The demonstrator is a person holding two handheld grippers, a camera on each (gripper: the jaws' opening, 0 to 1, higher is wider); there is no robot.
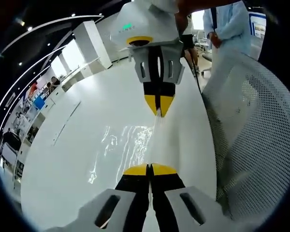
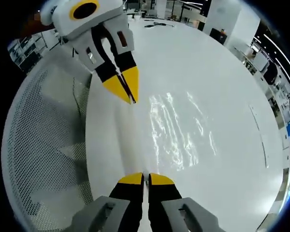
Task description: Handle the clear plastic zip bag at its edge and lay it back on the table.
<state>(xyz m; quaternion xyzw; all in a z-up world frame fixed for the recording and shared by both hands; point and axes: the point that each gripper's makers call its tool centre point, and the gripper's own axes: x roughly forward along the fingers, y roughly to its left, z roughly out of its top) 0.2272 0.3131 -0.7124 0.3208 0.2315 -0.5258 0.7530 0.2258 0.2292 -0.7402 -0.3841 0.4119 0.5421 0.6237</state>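
left gripper [image 1: 150, 168] and right gripper [image 2: 145, 177] clamp the clear zip bag [image 1: 130, 145] edge above table [image 1: 67, 164].

Open-plan lab or office floor. Big white table [image 1: 87, 145], mesh chair [image 1: 261, 145] beside it. Rows of ceiling spots and curved light strips [image 1: 34, 34] overhead, white pillars [image 1: 94, 43], bright windows. More desks w/ equipment [image 2: 157, 23] at back, people [image 1: 229, 24] standing and seated.
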